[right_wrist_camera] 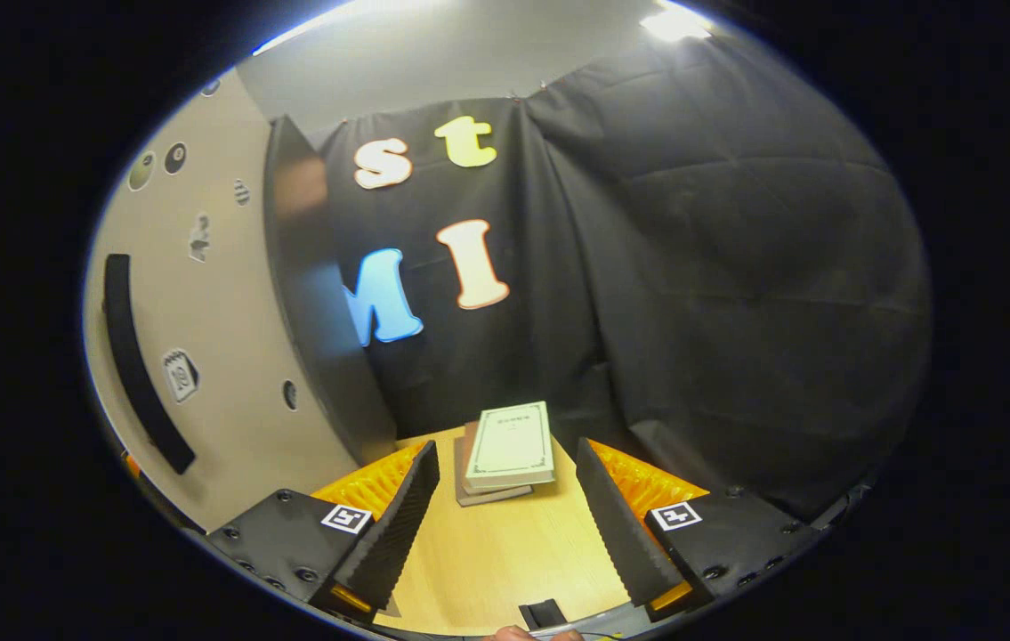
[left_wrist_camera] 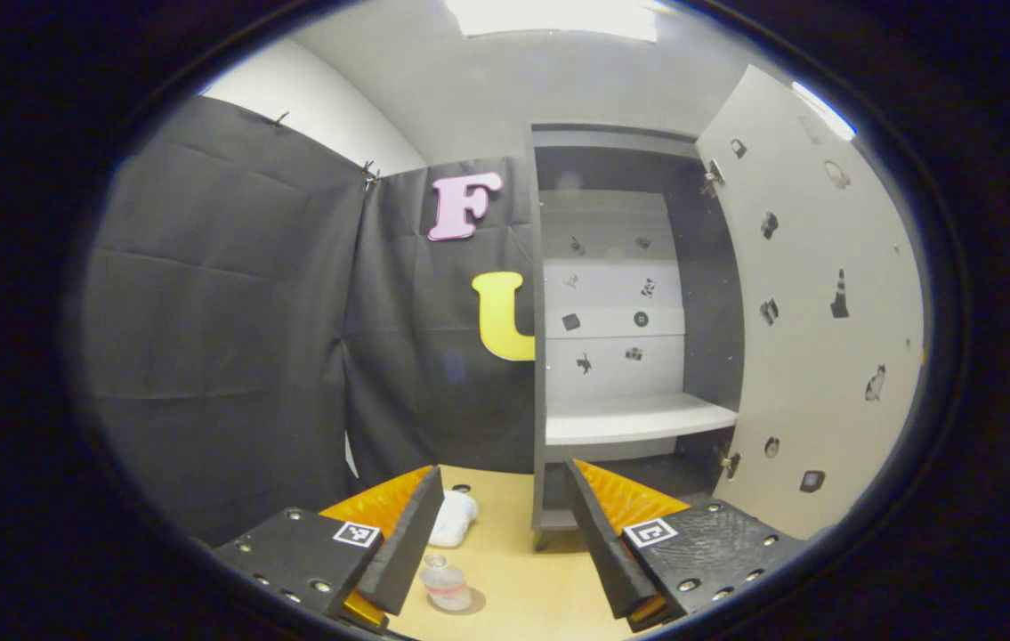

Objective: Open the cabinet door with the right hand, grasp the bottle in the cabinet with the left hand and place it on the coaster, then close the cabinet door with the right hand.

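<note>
The cabinet (left_wrist_camera: 625, 418) stands open, its pale door (left_wrist_camera: 812, 303) swung out to the right and its white shelf (left_wrist_camera: 638, 417) bare. A small clear bottle (left_wrist_camera: 446, 583) stands upright on a round coaster (left_wrist_camera: 472, 604) on the wooden table, just inside my left gripper's left finger and touched by neither finger. My left gripper (left_wrist_camera: 502, 469) is open and holds nothing. In the right gripper view the door's outer face (right_wrist_camera: 202, 356) with its black handle (right_wrist_camera: 144, 365) is close on the left. My right gripper (right_wrist_camera: 505, 445) is open, off the handle.
A white crumpled object (left_wrist_camera: 454, 518) lies on the table (left_wrist_camera: 513, 552) beyond the bottle. A short stack of books (right_wrist_camera: 509, 450) sits on the table ahead of the right gripper. Black cloth walls close in behind and to the sides.
</note>
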